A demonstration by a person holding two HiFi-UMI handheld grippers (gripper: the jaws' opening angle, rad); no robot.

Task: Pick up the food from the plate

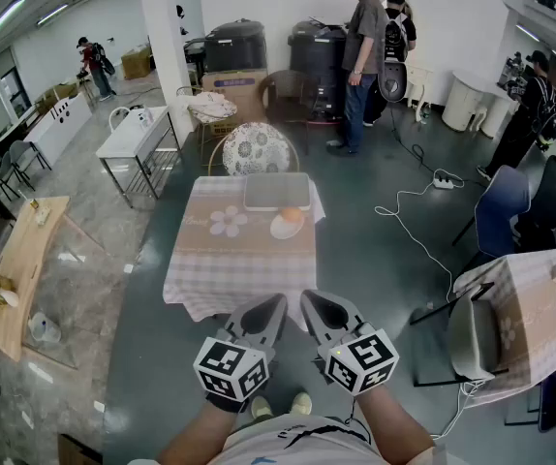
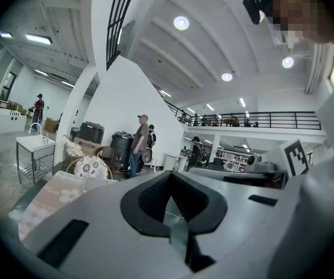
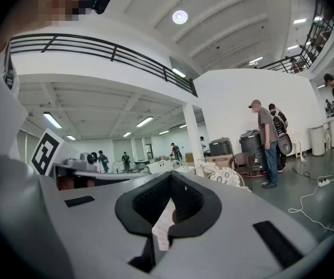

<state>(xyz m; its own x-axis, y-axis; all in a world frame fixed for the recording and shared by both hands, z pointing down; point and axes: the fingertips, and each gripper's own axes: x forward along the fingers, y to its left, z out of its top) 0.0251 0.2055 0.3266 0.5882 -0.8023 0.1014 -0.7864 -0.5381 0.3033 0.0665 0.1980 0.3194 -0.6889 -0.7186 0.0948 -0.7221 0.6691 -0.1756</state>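
In the head view a small table with a checked cloth (image 1: 234,260) stands ahead of me. Near its far right corner a white plate (image 1: 281,229) carries a round orange piece of food (image 1: 293,217). Both grippers hang side by side in front of my body, short of the table's near edge and well away from the plate. The left gripper (image 1: 275,304) (image 2: 170,178) has its jaws closed together with nothing between them. So does the right gripper (image 1: 313,299) (image 3: 170,176). Both point about level toward the table.
A grey tray (image 1: 277,191) lies behind the plate, and a chair with a floral cushion (image 1: 255,149) stands at the table's far side. Several people (image 1: 361,58) stand at the back. A second clothed table (image 1: 535,303) and blue chair (image 1: 500,213) are right; a cable (image 1: 416,211) crosses the floor.
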